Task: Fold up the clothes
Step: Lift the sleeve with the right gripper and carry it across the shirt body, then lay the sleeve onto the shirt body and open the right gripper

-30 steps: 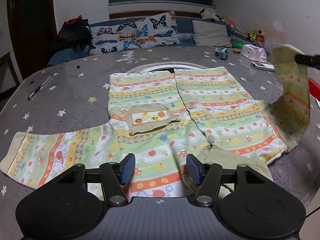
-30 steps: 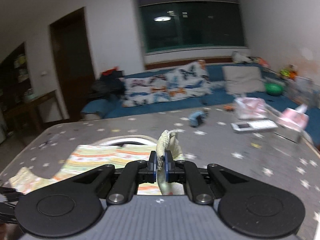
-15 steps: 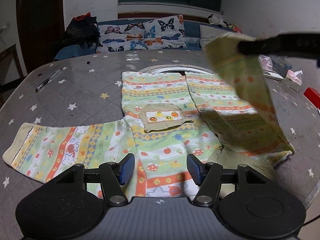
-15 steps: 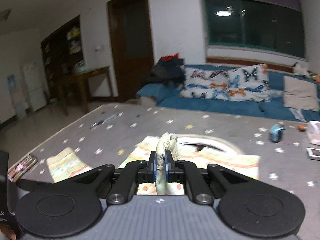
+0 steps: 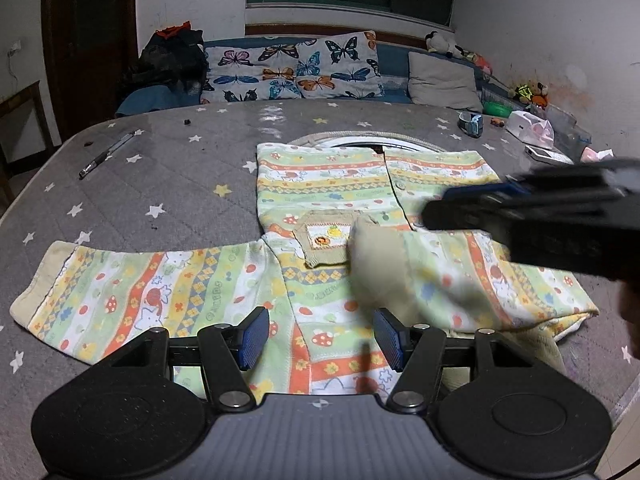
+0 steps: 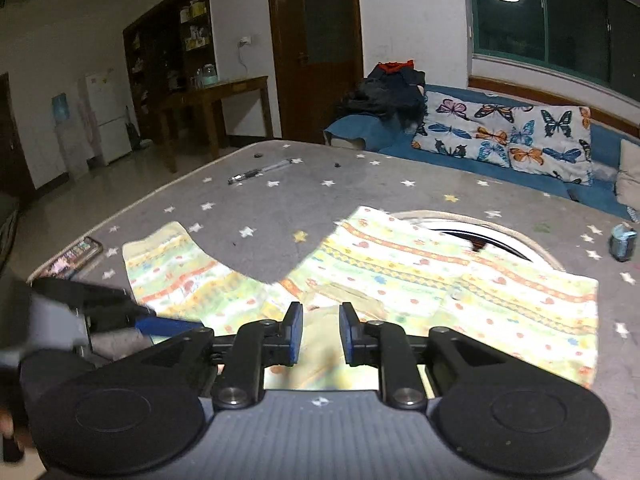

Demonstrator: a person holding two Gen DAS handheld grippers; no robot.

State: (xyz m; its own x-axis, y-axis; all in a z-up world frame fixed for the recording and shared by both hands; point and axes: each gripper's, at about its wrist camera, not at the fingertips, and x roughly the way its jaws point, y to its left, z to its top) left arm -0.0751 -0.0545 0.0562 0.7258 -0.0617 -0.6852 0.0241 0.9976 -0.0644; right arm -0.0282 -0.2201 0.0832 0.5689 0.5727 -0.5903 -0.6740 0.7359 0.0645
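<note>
**R sleeve dropped over shirt front, both claws slack**

R gripper point(image 6: 321, 334): jaws had just been opening, a narrow gap between the blue pads, the sleeve's beige cuff point(image 5: 376, 256) under/between them but not pinched – released. In L wrist view the R gripper point(image 5: 472, 200) came in blurred from 3 o'clock, above the cuff.

L gripper point(image 5: 318, 338): jaws stood wide apart, nothing clamped, hovering over the shirt's near hem at 6 o'clock.

Shirt point(image 5: 332, 184): striped, cartoon print, lay flat on its back, button front up, near mid-table on the grey star-print cover point(image 5: 168, 184). R sleeve point(image 5: 460, 280) folded across the chest, cuff by the small beige chest pocket point(image 5: 324, 240), partly covering it. L sleeve point(image 5: 132, 292) still spread out flat toward 9 o'clock.

Outward: pen point(image 5: 106, 154) at 10 o'clock, well apart from shirt. Small blue toy point(image 5: 471, 124) and pink-white tissue pack point(image 5: 530, 128) at 1–2 o'clock. Butterfly pillow point(image 5: 296, 68) on the sofa at 12, beyond table edge.
</note>
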